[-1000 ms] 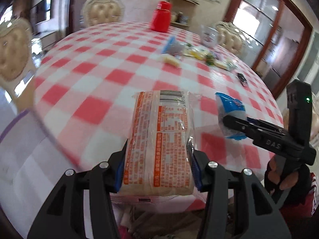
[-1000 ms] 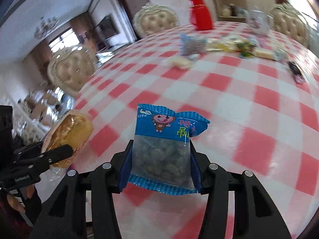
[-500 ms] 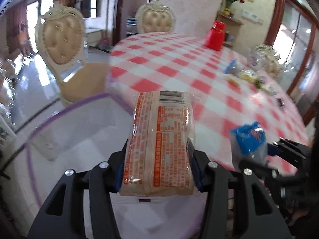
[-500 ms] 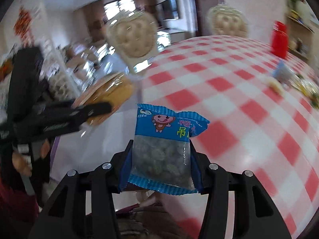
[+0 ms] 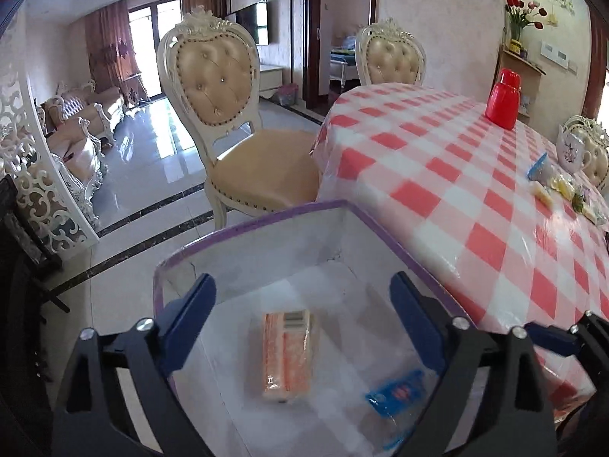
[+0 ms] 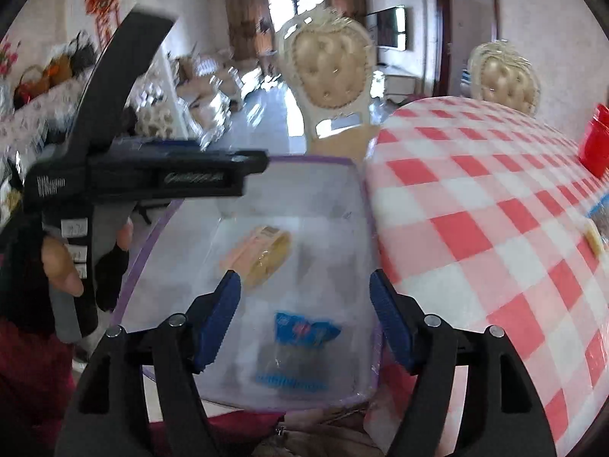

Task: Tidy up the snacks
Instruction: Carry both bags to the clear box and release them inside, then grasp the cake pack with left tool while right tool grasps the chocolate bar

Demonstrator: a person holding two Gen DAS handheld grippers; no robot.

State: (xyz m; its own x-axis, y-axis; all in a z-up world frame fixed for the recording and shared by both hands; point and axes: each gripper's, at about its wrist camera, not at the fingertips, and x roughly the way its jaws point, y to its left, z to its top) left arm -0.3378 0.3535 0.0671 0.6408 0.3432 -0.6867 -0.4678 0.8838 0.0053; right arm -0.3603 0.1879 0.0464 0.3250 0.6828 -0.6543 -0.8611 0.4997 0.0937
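Both snacks are seen low in frame inside a clear bin: orange packet, blue packet. Left gripper and right gripper fingers are spreading, empty.

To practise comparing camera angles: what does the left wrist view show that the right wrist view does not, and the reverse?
Only the left wrist view shows the whole red jar, a white teapot and red flowers. Only the right wrist view shows the person's hand holding the left gripper. Both show the clear bin, the orange packet and blue packet inside it, and the checked tablecloth.
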